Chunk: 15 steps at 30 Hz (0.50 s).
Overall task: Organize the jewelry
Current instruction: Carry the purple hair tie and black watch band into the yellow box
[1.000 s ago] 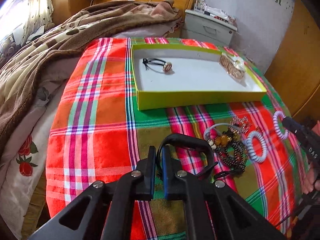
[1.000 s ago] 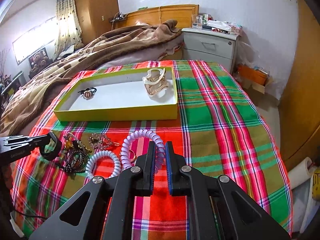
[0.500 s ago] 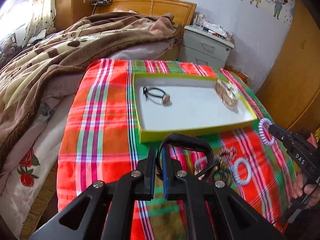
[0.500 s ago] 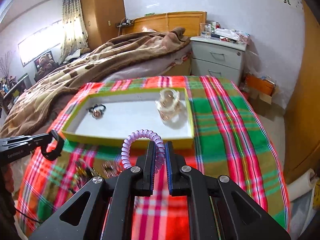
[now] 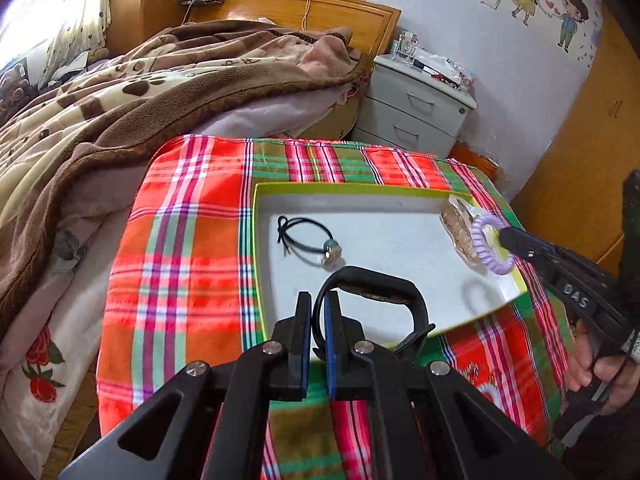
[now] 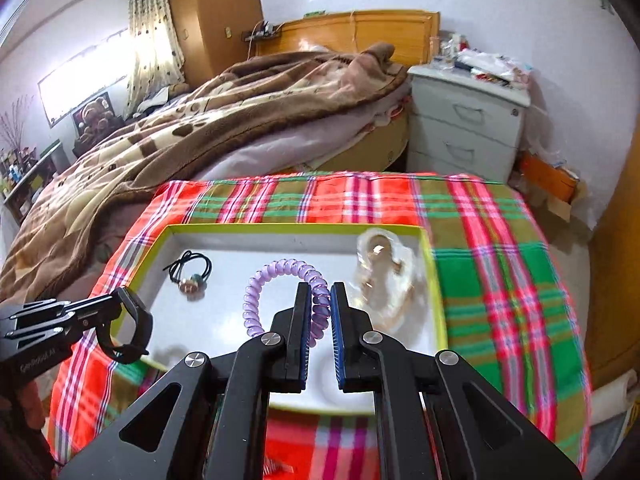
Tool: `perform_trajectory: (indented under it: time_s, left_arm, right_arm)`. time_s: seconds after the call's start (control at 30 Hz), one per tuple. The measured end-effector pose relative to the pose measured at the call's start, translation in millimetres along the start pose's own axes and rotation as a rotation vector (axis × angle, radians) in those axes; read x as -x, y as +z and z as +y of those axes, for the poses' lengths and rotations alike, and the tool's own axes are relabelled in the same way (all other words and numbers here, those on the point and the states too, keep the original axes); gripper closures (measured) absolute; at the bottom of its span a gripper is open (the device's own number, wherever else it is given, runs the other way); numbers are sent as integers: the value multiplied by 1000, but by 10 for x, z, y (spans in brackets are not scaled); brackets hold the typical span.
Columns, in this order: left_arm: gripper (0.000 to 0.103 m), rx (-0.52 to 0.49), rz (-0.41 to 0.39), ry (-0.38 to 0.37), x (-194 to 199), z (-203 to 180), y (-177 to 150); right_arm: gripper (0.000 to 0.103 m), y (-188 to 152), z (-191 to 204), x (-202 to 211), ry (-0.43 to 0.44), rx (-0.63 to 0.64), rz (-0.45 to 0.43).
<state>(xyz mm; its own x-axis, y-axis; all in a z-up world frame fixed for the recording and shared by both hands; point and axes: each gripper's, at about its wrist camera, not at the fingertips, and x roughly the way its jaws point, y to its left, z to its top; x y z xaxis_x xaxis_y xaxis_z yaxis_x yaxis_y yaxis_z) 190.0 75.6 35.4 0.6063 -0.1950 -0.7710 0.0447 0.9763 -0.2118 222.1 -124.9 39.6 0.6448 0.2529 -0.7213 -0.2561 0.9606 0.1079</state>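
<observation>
Both hand-held grippers hovering over the tray (image 6: 434,312)

Right hand-held gripper (image 6: 320,312) is pinching the purple coil tie (image 6: 276,272); left hand-held gripper (image 5: 316,320) is clamping the black band (image 5: 376,280), hiding the near rim in its own view.

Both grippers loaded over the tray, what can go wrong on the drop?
1. The purple coil tie in the right gripper hangs near the pale hair claw; released there, it may land on it.
2. The black band in the left gripper sits near the tray's front edge and could fall outside.
</observation>
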Motion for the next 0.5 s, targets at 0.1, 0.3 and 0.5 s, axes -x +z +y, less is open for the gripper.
perform_trajectory:
  time_s: [0.1, 0.3, 0.5]
  left_arm:
    - [96, 0, 2, 16, -92, 10, 68]
    - [96, 1, 30, 41, -285, 43, 124]
    - [96, -1, 55, 57, -428, 60, 134]
  right_arm:
    - [93, 81, 28, -191, 12, -2, 34]
    - [93, 178, 116, -532, 25, 12, 96]
    - [93, 229, 122, -753, 14, 17, 132]
